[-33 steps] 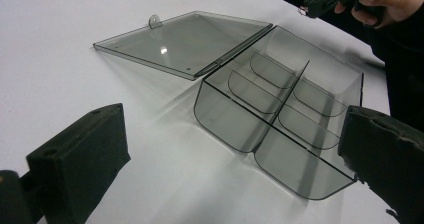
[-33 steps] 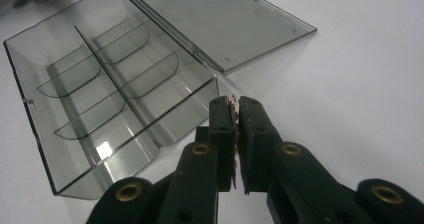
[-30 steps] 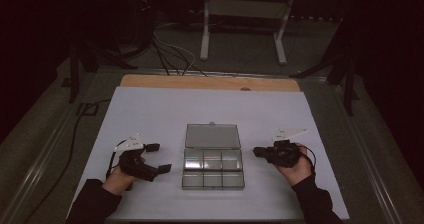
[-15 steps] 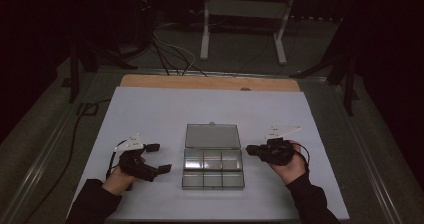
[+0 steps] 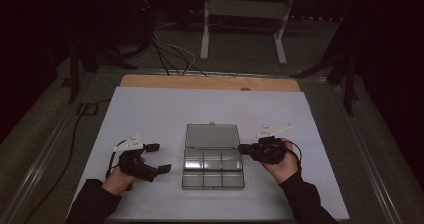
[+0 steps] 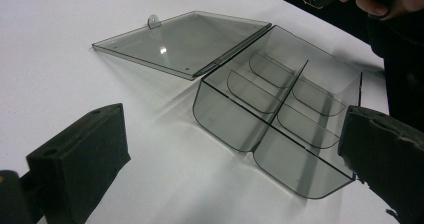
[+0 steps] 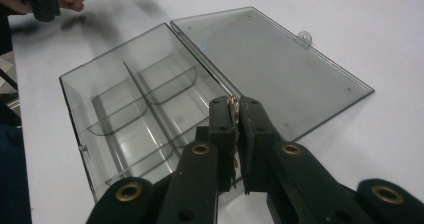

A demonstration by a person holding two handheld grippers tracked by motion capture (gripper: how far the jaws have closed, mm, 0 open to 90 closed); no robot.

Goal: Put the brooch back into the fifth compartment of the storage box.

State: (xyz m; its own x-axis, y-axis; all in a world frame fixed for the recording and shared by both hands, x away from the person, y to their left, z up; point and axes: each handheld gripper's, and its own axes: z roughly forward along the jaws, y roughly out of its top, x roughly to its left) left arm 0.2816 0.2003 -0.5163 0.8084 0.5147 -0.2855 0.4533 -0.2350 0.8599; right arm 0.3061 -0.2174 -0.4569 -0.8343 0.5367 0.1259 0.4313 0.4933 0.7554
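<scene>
We see a clear compartment box point(image 5: 213, 172) at the centre of the white worktop point(image 5: 150, 114), its lid point(image 5: 211, 136) swung fully back and lying flat toward twelve o'clock, latch tab at the far edge. The six compartments look empty. At nine o'clock of the box our left tongs point(image 5: 156, 158) rest on the sheet with jaws spread wide, holding nothing. At three o'clock our right tongs point(image 5: 242, 147) are clenched on a small metallic item point(image 7: 233, 104) (too small to identify, though it glints like thin wire or a clip). Since a second ago the right tongs have slid in from farther out, so their tips now sit just beside the box's right wall near the hinge, while the left have stayed put. We judge the pinched item is headed for a compartment, so the next step would be lifting over the wall and releasing.
</scene>
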